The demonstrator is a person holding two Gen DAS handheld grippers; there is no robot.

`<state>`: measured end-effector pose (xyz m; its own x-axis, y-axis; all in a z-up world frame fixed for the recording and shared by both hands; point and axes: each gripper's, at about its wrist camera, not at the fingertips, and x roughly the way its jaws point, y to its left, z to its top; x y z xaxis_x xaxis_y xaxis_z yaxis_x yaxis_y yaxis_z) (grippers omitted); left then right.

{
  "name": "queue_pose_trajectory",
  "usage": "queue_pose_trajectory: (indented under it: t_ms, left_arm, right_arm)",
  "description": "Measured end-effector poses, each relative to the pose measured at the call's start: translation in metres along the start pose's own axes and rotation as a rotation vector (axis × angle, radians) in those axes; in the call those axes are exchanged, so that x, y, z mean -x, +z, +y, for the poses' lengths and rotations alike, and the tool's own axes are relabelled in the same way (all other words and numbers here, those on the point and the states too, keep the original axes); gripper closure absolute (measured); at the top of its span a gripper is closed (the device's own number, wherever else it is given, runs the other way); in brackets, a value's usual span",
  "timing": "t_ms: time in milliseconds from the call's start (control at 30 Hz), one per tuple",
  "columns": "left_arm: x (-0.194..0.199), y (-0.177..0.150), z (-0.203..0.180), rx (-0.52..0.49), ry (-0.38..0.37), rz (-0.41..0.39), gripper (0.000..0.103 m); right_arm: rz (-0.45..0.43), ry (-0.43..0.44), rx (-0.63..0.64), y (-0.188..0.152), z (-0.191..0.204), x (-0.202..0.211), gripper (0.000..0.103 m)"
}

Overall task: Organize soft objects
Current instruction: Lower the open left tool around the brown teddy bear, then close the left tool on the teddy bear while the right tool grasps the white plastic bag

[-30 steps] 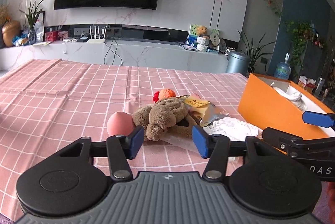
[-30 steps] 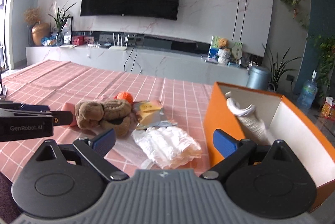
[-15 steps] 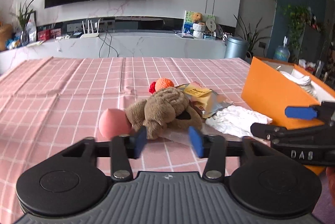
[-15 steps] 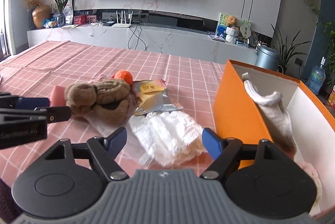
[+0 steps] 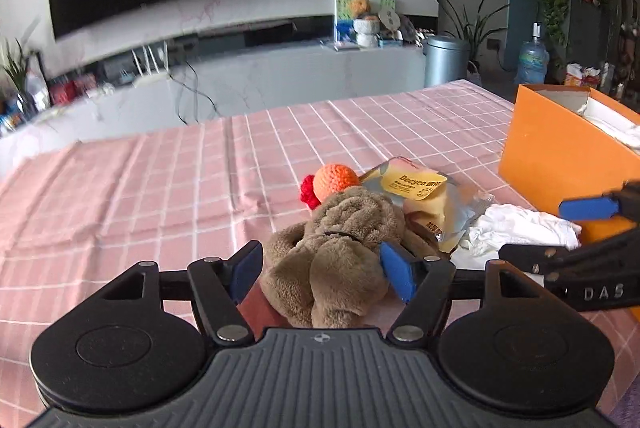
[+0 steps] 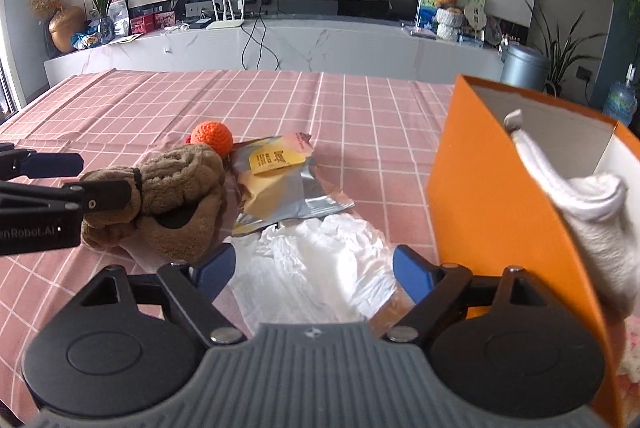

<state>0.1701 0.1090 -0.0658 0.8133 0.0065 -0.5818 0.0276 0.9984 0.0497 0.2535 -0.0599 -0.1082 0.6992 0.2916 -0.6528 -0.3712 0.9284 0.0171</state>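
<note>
1. My left gripper (image 5: 322, 270) is spread wide, its blue pads on either side of the plush (image 5: 340, 244); the plush fills the gap, but I cannot tell whether the pads press it or only flank it; the plush lies on the pink checked cloth (image 5: 160, 195).
2. My right gripper (image 6: 314, 270) is also wide open, holding nothing; it sits low over the white cloth (image 6: 316, 268), which lies between its fingers.
3. The right view alone shows the inside of the orange box (image 6: 492, 211): a white sock (image 6: 580, 203) draped over its near wall; the left view gives only the outer face of the box (image 5: 560, 155) and a strip of white at the rim.
4. The left view alone shows something pink (image 5: 256, 308) under the plush, just behind my left pad, and a red knit bit (image 5: 307, 189) beside the orange ball (image 5: 334, 179).
5. Beyond the plush: the ball touching its far side, then a foil packet (image 6: 280, 183) with a yellow label, just beside both; the white cloth overlaps the packet's near edge; the box stands to the right of the cloth, near it.
</note>
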Motion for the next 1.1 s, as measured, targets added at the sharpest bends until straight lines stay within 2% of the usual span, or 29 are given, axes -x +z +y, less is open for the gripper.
queue_pose_trajectory:
  t_ms: [67, 133, 300, 400, 433, 467, 533, 700, 767, 867, 1100]
  left_arm:
    - [-0.008, 0.002, 0.006, 0.018, -0.049, 0.031, 0.023]
    - [-0.014, 0.002, 0.009, 0.029, -0.058, 0.054, 0.023]
    - [-0.02, 0.001, 0.005, 0.001, -0.065, 0.086, 0.026]
    - [-0.025, 0.002, -0.001, -0.031, -0.06, 0.112, 0.03]
    - [-0.027, 0.001, -0.003, -0.046, -0.055, 0.125, 0.032]
    - [-0.029, 0.001, -0.006, -0.063, -0.049, 0.133, 0.034]
    - [-0.033, 0.0, -0.012, -0.095, -0.037, 0.157, 0.038]
    - [-0.034, 0.0, -0.018, -0.089, -0.022, 0.163, 0.05]
    - [-0.03, 0.001, -0.021, -0.093, -0.008, 0.15, 0.053]
    - [-0.02, 0.003, -0.021, -0.081, -0.002, 0.129, 0.054]
    - [0.006, 0.007, -0.025, -0.053, 0.006, 0.063, 0.055]
  right_arm:
    - [0.019, 0.01, -0.009, -0.001, -0.002, -0.006, 0.018]
    - [0.038, 0.018, -0.024, -0.003, -0.004, -0.012, 0.019]
    - [0.069, 0.04, -0.08, -0.007, -0.014, -0.02, 0.032]
    - [0.073, 0.039, -0.101, -0.008, -0.02, -0.021, 0.044]
    - [0.074, 0.035, -0.1, -0.008, -0.021, -0.022, 0.051]
    - [0.076, 0.016, -0.091, -0.009, -0.021, -0.022, 0.065]
    - [0.074, 0.002, -0.073, -0.009, -0.023, -0.021, 0.069]
    - [0.065, -0.02, -0.021, -0.011, -0.017, -0.021, 0.076]
    - [0.06, -0.026, -0.013, -0.009, -0.016, -0.017, 0.09]
    - [0.029, -0.051, 0.036, -0.008, -0.011, -0.009, 0.095]
    - [-0.035, -0.088, 0.059, -0.006, -0.011, 0.015, 0.096]
